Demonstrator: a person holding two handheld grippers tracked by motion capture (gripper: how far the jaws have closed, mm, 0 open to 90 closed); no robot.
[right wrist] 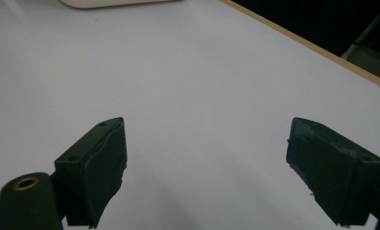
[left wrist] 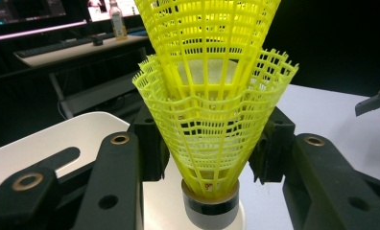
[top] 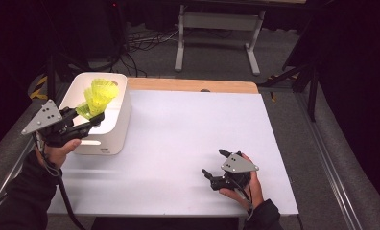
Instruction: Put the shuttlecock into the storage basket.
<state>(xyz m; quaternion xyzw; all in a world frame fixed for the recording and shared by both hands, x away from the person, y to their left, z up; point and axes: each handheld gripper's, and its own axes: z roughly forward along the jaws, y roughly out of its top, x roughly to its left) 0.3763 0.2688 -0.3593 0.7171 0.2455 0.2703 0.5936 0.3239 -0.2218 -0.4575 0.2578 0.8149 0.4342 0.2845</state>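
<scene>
My left fingers (top: 98,120) pinch a yellow shuttlecock stack (left wrist: 212,110) just above the white bin (top: 112,139) at table's (top: 188,143) left; right fingers (top: 216,164) rest wide & empty; I'd judge it's mid-lift, next needs a steady carry w/o crushing skirts.

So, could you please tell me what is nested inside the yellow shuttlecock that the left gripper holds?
A second yellow shuttlecock sits inside the held shuttlecock, its skirt rising out of the top. A pale shape shows through the mesh; the inner one's base is covered.
</scene>
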